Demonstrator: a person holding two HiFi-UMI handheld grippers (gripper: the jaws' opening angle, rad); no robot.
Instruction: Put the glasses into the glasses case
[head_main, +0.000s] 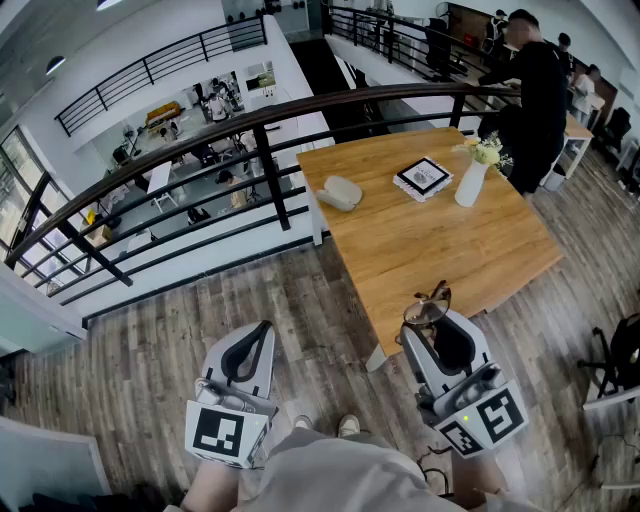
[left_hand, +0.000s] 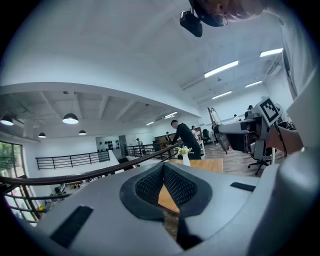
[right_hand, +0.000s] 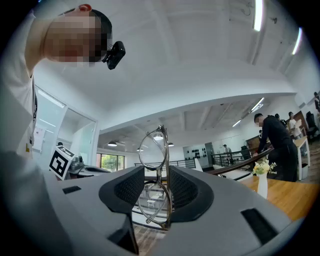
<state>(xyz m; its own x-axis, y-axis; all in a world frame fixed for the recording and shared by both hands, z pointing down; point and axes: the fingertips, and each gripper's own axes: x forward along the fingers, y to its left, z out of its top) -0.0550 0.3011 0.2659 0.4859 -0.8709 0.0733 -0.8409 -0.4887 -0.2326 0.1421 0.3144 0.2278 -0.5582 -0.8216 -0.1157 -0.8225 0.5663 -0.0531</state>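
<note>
The wooden desk (head_main: 440, 255) stretches ahead at 12 o'clock. The glasses case (head_main: 340, 192) lies crosswise near its far left corner, well apart at 11 o'clock from your right gripper (head_main: 432, 330). That gripper's fingers (right_hand: 186, 192) clamp the glasses (right_hand: 153, 150) upright. Your left gripper (head_main: 250, 350), farther from the case, has its fingers closed and empty. A vase (head_main: 470, 182) stands at 1 o'clock, off the path.

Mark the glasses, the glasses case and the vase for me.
glasses (right_hand: 153, 149): right gripper view, upper lens.
glasses case (head_main: 340, 192): head view, middle of its lid.
vase (head_main: 469, 186): head view, white body.
</note>
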